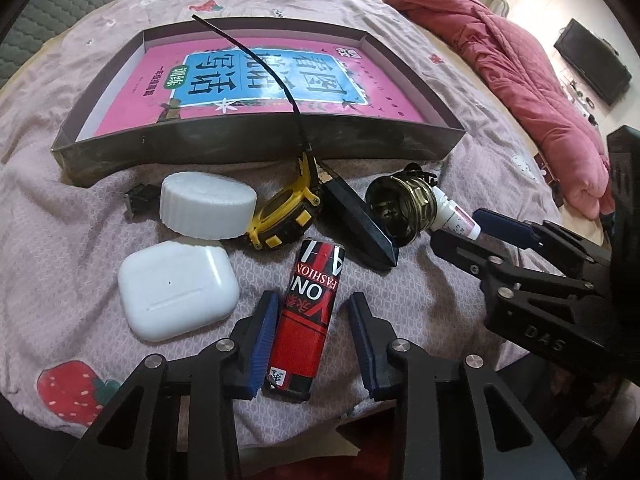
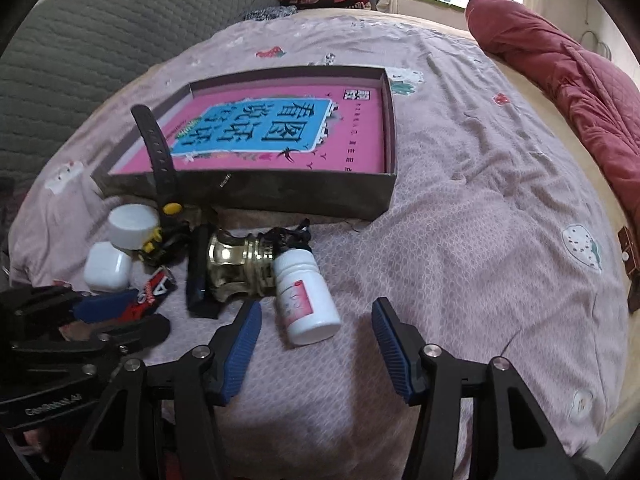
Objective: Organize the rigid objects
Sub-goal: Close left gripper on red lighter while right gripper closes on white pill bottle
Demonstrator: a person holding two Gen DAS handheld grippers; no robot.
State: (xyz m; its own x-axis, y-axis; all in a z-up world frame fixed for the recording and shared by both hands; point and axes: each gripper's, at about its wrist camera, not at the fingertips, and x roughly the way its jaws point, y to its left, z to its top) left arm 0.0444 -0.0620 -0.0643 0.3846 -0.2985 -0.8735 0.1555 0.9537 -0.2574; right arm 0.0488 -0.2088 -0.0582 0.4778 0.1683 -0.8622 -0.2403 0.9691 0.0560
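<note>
A red lighter lies on the bedspread between the fingers of my left gripper. The left pad is at its side and a gap shows at the right pad, so the jaws are open. My right gripper stands wide open around the base of a small white bottle lying on its side, without touching it. Behind them lie a white earbud case, a white ribbed cap, a yellow-black watch, a black bar and a brass piece. A shallow dark box holds a pink book.
The watch strap leans up over the box's front wall. A rolled red quilt lies along the right side of the bed. A grey quilted headboard stands at the back left. The pink sheet stretches to the right of the box.
</note>
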